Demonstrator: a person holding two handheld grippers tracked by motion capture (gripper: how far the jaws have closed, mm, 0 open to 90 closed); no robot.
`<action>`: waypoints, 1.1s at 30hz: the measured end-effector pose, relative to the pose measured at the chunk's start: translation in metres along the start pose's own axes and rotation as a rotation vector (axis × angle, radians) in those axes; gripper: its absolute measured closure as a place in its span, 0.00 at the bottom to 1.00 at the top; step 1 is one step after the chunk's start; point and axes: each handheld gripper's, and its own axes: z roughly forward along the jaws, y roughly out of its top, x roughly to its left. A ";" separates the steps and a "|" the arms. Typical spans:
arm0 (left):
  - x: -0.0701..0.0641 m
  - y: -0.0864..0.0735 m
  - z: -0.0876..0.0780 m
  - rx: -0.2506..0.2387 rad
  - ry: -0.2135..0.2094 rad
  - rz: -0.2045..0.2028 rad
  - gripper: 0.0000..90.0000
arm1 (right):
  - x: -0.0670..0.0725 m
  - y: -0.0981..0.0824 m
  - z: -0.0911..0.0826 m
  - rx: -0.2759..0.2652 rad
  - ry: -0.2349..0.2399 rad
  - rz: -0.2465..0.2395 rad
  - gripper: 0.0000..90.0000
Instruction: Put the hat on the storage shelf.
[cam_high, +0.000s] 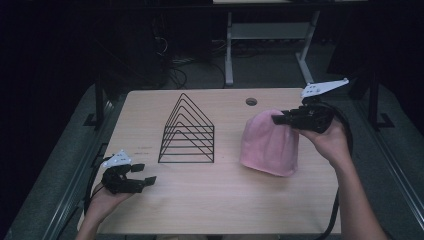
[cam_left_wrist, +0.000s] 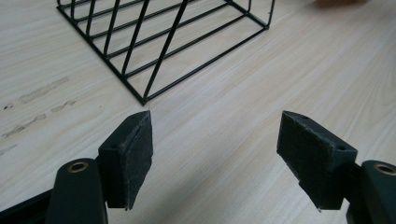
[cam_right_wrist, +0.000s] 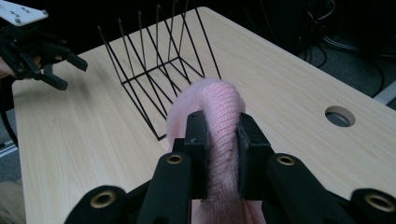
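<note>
Your table (cam_high: 225, 200) carries two things: one black wire rack (cam_high: 187, 131) with a row of triangular dividers, and one pink knit hat (cam_high: 269, 142) just to its right. Your right gripper (cam_high: 280, 119) pinches the hat's top fold tight between its jaws. Your left gripper (cam_high: 142, 174) hangs wide open near the table's front left corner, holding nothing, short of the rack.

Rack (cam_left_wrist: 163, 46) top is cut off by the frame edge in left gripper view. Blurred pink-brown patch at that view's top right, can't tell what. Right gripper view: hat (cam_right_wrist: 215, 116) lower part is hidden behind the jaws, and its far side is out of sight. High view: table (cam_high: 220, 200) near edge is cropped at the bottom.
</note>
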 end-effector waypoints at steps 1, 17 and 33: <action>0.000 0.001 0.000 -0.003 -0.004 -0.001 0.30 | 0.001 0.002 -0.001 -0.002 0.003 -0.008 0.85; -0.014 0.033 -0.015 -0.025 -0.071 0.067 0.30 | 0.013 0.030 -0.010 -0.009 0.003 -0.064 0.85; -0.045 0.077 -0.019 -0.057 -0.143 0.185 0.29 | 0.033 0.049 -0.013 -0.020 0.027 -0.116 0.85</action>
